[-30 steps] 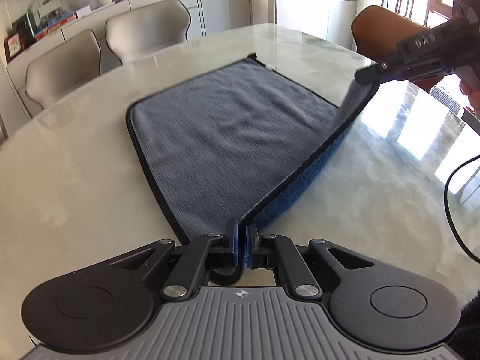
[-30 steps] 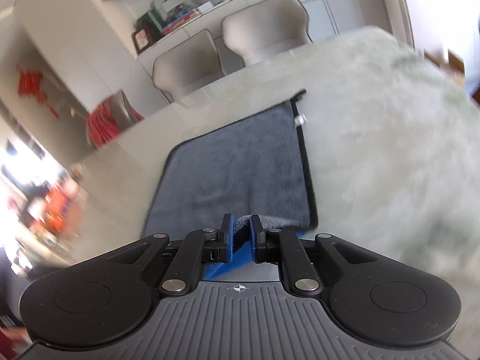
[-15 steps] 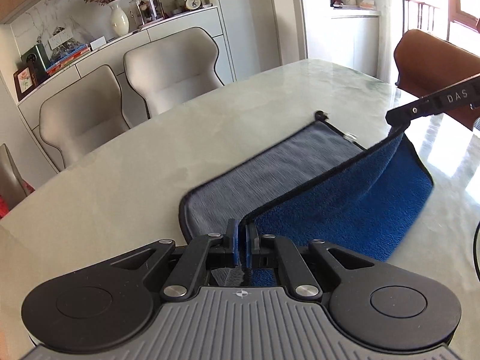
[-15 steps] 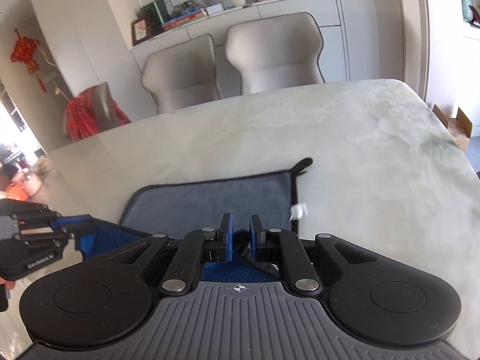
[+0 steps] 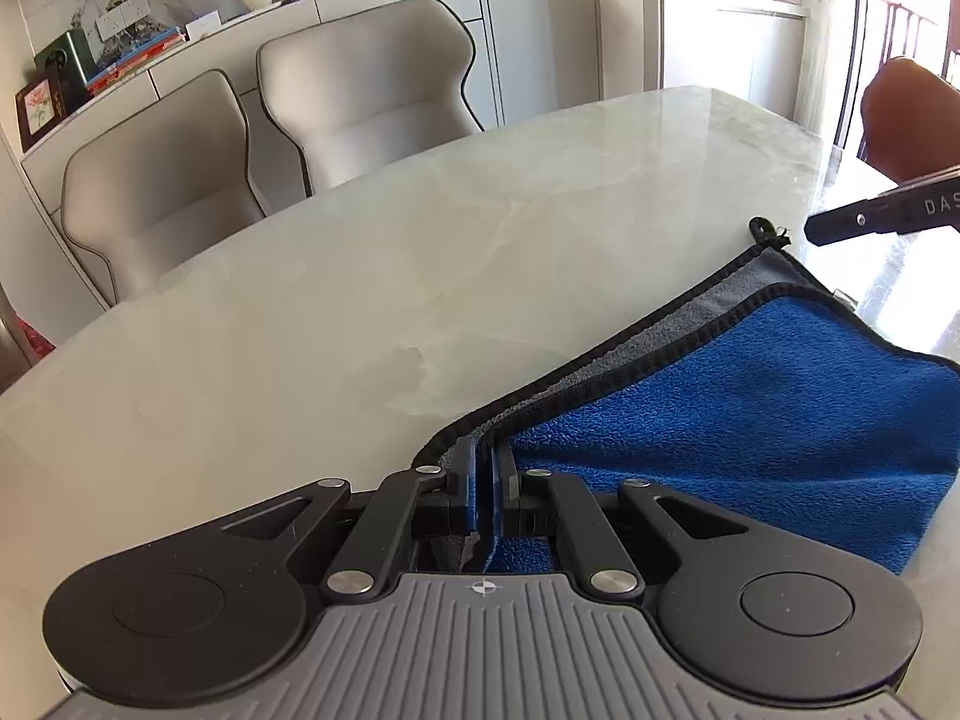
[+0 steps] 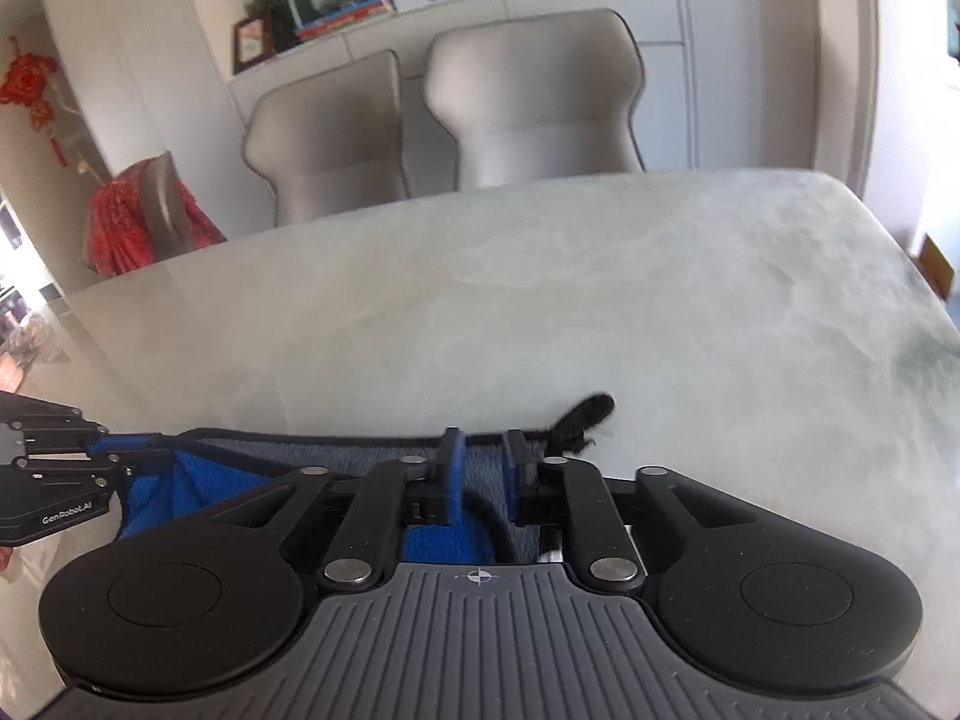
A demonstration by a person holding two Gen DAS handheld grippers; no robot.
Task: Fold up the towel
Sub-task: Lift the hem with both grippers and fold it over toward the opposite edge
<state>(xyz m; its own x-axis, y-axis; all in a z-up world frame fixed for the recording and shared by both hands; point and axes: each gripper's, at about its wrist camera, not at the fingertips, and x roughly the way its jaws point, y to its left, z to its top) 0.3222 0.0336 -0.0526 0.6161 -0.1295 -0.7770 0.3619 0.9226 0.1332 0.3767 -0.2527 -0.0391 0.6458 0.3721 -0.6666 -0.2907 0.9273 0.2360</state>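
Already the towel (image 5: 750,408) lies doubled, blue up, at the counter (image 5: 420,252)'s near right. Left claw (image 5: 483,480) pinches its corner; right claw (image 6: 480,471) stands apart. Releasing unevenly could skew the hems.

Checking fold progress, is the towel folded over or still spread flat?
Folded over: the towel shows its blue side lying over the grey layer, black edges nearly aligned on the table.

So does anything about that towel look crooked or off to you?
Slightly. The towel's blue top layer stops short of the grey layer's far edge, leaving an uneven grey strip. The left gripper pinches one corner. Nothing looks torn or spilled.
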